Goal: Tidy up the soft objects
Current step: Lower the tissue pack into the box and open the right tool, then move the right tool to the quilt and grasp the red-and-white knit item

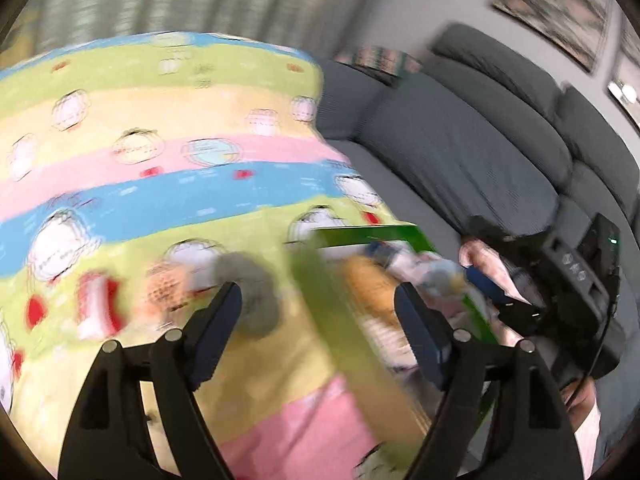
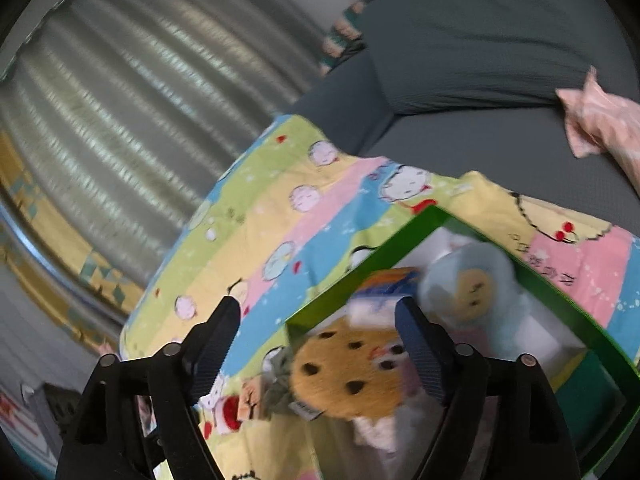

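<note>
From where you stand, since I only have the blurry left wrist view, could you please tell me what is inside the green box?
Observer: A tan plush with dark spots lies at the near end of the green box.
Operator: Thank you. Is anything else in there?
Observer: Yes, a light blue plush with a tan face sits behind it.
Operator: Is anything soft still outside the box?
Observer: A pink patterned cushion lies on the grey sofa, apart from the striped blanket.
Operator: And the right gripper?
Observer: The right gripper is open, holding nothing.

Fuzzy plush cookie toy, glossy green box, printed cloth blanket
</note>
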The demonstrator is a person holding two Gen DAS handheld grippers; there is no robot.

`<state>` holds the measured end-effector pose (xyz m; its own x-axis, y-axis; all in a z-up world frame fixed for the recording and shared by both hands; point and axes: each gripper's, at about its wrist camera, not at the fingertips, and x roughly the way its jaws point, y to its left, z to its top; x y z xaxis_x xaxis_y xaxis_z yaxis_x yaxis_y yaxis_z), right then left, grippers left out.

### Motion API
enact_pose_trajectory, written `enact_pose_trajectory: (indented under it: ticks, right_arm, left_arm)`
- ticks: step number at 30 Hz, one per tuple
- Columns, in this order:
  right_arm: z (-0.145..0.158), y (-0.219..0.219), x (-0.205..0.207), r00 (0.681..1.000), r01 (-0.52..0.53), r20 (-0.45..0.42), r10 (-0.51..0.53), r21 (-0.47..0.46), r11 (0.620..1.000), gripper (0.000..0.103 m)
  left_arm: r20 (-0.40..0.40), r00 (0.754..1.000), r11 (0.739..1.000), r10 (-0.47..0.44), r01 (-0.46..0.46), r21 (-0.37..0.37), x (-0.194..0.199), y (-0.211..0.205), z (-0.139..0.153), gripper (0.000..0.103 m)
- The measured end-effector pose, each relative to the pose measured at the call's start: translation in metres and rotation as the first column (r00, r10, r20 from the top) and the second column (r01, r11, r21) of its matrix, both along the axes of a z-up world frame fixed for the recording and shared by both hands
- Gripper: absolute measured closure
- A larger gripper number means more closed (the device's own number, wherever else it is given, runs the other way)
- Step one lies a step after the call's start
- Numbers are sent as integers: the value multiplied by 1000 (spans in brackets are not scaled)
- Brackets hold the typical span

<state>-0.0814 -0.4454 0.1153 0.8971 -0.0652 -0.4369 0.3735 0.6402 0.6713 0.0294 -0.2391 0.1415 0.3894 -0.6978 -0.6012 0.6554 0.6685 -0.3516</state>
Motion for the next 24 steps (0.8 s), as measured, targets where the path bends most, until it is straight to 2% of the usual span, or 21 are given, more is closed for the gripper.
enact_pose_trajectory:
  ticks: [3,6,9,10,12,14,16,19,22,24]
  right_arm:
    - [7,21,12,998,-61,-6,61,-49,997,12]
    - [11,48,31,990,-142,-20,140,-84,986,9]
    - [11,78,55,974,-223,-62,217,-103,970,8]
    - [10,93,68,964,-262,-84,253,-108,959,8]
    - [6,113,84,945,-317,-114,305,-106,943,8]
    - [-1,139,103,921,-376,-152,359,-103,921,8]
    - [-9,167,125,894,-428,-199,401,-122,895,8]
    - [-22,204,158,854,-492,-278,439,-158,856,8]
    - [-37,239,181,818,-544,-359,449,-232,806,8]
    - [-49,252,190,809,-544,-413,418,-254,800,21]
  left_arm:
    - [-23,993,993,117,-117,-6,4,50,-9,23]
    - [-31,965,965,261,-260,28,6,107,-19,15]
    - [-6,917,913,399,-397,93,3,158,-30,14]
    - [6,891,885,454,-452,109,0,177,-36,14]
    - [12,858,851,514,-511,122,-2,200,-49,14]
    - [-14,830,823,558,-551,134,1,220,-67,14]
    - [-79,802,802,592,-577,152,10,236,-86,15]
    - [-138,761,772,634,-612,173,21,249,-97,14]
    - [-110,741,745,663,-639,189,20,251,-94,14]
    - [-94,736,736,670,-644,207,18,256,-95,14]
